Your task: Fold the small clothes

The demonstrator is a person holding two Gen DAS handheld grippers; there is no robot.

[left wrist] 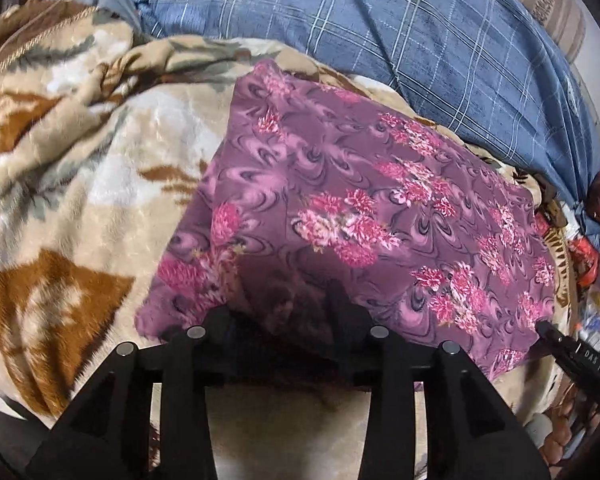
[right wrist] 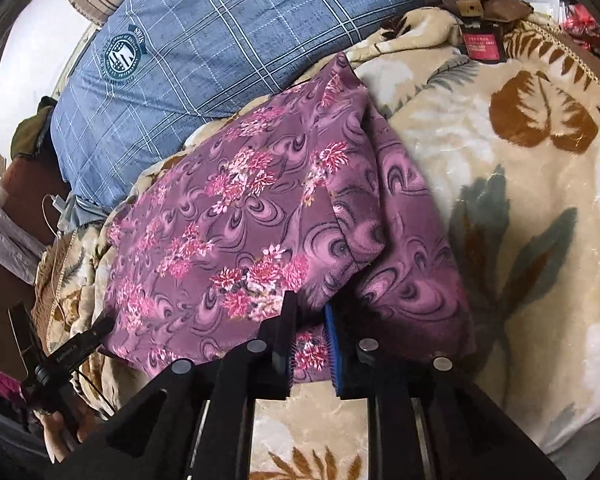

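A purple cloth with pink flowers (left wrist: pixel 380 200) lies folded flat on a plush leaf-print blanket (left wrist: pixel 80 168). My left gripper (left wrist: pixel 280 308) sits at the cloth's near edge, jaws apart, with the fabric's edge lying loose between the fingers. In the right wrist view the same cloth (right wrist: pixel 228 232) shows a folded-over flap along its right side. My right gripper (right wrist: pixel 310 336) stands at the near edge with a narrow gap, a strip of cloth between the black finger and the blue pad (right wrist: pixel 332 340), not pinched. Each view shows the other gripper at the cloth's far near corner.
A blue checked pillow (left wrist: pixel 380 40) lies behind the cloth. A dark red packet (right wrist: pixel 482 44) and brown items rest on the blanket (right wrist: pixel 520 200) at the back right. A white cable (right wrist: pixel 56 208) and clutter sit by the bed's left edge. A hand (right wrist: pixel 60 440) holds the left gripper.
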